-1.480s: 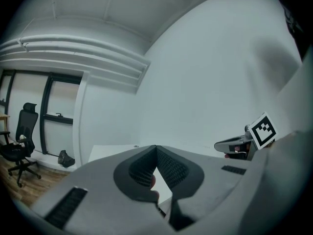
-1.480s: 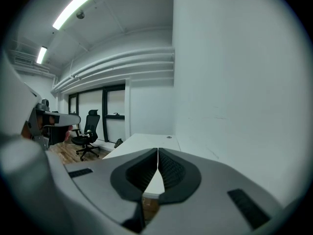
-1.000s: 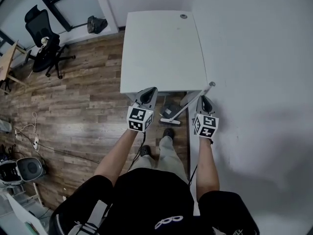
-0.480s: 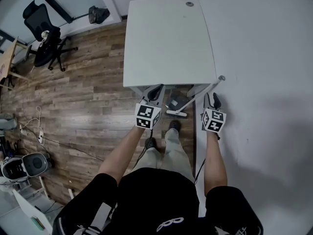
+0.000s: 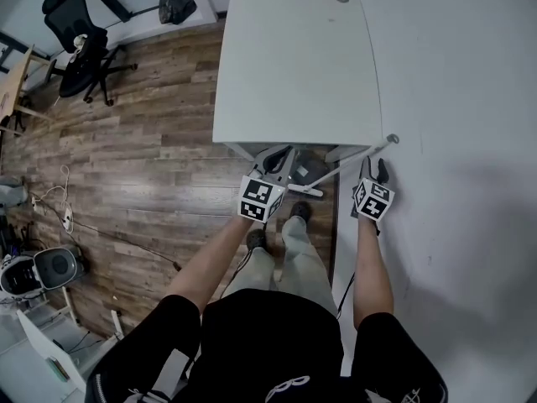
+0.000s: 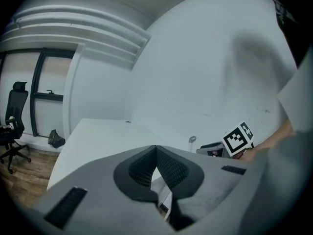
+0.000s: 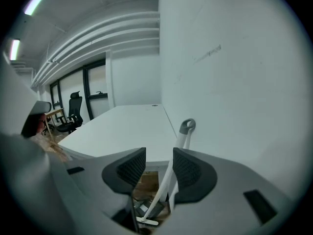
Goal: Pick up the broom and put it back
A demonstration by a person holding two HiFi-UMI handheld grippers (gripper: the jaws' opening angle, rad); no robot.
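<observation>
floor [image 5: 134,166]: matt wood-grain planks | table [image 5: 294,65]: smooth matt white | broom handle [image 7: 183,136]: smooth white | fingers [image 7: 188,172]: dark ribbed pads

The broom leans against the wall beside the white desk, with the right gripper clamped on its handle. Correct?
Not clamped: the right gripper view shows the right gripper open, its jaws just opened, the broom handle in their gap ungripped. The rest stands.

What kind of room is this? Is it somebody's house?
Probably an office rather than a house: a long white desk stands against a plain white wall, a black swivel office chair sits on the wood-plank floor, and a broom leans against the wall beside the desk.
</observation>
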